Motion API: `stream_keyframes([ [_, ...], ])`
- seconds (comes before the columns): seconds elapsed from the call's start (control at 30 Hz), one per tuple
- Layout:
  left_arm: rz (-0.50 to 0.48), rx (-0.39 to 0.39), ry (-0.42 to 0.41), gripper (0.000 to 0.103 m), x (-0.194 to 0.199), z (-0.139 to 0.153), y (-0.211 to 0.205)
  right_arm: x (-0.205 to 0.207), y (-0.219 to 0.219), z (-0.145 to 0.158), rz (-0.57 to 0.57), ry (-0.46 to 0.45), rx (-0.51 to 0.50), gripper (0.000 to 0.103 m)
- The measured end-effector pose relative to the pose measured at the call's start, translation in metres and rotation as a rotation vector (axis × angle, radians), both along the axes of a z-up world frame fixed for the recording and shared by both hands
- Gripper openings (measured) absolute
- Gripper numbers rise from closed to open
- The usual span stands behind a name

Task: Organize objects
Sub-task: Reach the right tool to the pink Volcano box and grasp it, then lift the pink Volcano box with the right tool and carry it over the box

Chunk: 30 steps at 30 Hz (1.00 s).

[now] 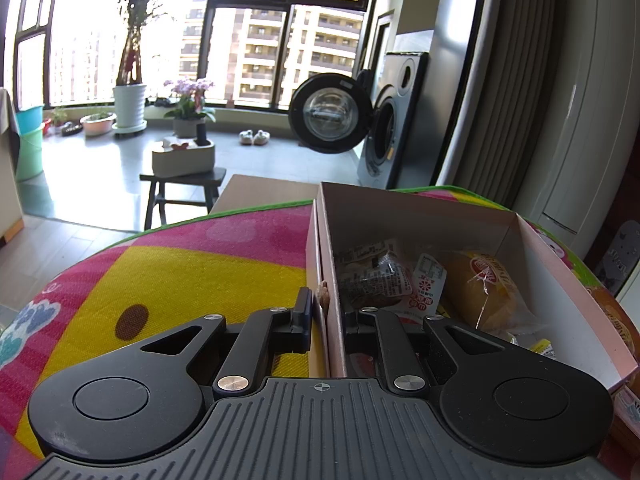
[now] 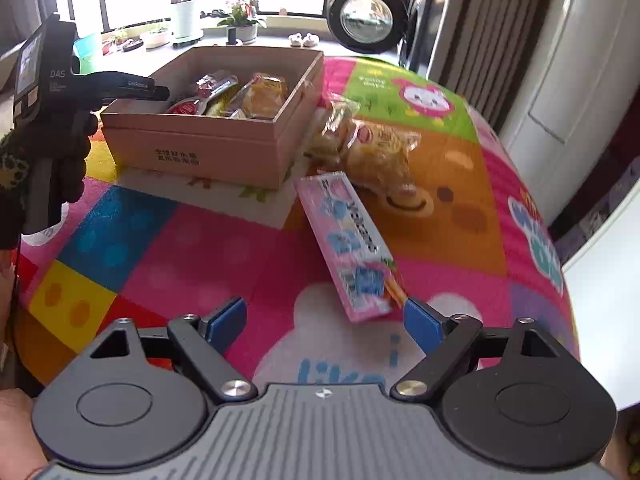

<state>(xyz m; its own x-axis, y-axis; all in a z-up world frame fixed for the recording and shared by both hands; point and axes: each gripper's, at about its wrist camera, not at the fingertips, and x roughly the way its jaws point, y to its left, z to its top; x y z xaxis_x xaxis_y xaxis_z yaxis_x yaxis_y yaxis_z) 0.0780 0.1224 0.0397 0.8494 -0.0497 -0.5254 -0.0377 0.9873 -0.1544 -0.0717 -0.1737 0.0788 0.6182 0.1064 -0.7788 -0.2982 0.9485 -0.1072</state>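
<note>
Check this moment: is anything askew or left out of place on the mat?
Yes. A pink snack box lies skewed on the mat, and bagged bread sits outside the cardboard box, against its side. The left gripper clamps that box's wall.

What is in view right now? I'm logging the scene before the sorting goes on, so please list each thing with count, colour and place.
cardboard box: one, brown, on the mat, open, its left wall between the left gripper's fingers
snacks in the box: several, yellow, red and white wrappers, exact count unclear
bagged buns: clear bags of yellow buns, on the mat right of the box; count unclear
pink packet: one, pink and blue, on the mat before the right gripper
play mat: one, multicoloured, under everything
washing machine: one, grey, door open, behind
left gripper: shut on the box wall
right gripper: open, empty
</note>
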Motion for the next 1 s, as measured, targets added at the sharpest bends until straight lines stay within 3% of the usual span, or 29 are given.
stream_keyframes([
  [0.1, 0.0, 0.0, 0.0, 0.014, 0.0, 0.0, 0.0, 0.022, 0.008, -0.002, 0.013, -0.04, -0.028, 0.086],
  [0.27, 0.0, -0.001, 0.0, 0.014, 0.0, 0.0, 0.0, 0.066, 0.001, -0.013, -0.044, -0.01, 0.045, 0.084],
  [0.33, 0.0, 0.0, 0.0, 0.014, 0.0, 0.0, 0.0, 0.074, -0.003, -0.02, -0.069, 0.024, 0.059, 0.058],
  [0.37, 0.0, 0.0, 0.0, 0.014, 0.0, 0.0, -0.001, 0.078, -0.006, -0.023, -0.088, 0.052, 0.078, 0.052],
  [0.5, 0.0, 0.002, 0.0, 0.014, 0.0, 0.0, 0.0, 0.07, -0.022, -0.023, -0.17, 0.09, 0.143, 0.044],
  [0.63, 0.0, 0.001, 0.0, 0.014, 0.0, 0.0, 0.0, 0.055, -0.026, -0.021, -0.171, 0.15, 0.223, 0.044],
  [0.87, 0.0, 0.001, 0.001, 0.014, -0.001, 0.001, 0.0, 0.052, -0.004, -0.027, -0.126, 0.069, 0.124, 0.045],
  [1.0, 0.0, 0.0, 0.0, 0.014, 0.0, 0.001, 0.0, 0.057, 0.002, -0.024, -0.112, 0.071, 0.096, 0.043],
])
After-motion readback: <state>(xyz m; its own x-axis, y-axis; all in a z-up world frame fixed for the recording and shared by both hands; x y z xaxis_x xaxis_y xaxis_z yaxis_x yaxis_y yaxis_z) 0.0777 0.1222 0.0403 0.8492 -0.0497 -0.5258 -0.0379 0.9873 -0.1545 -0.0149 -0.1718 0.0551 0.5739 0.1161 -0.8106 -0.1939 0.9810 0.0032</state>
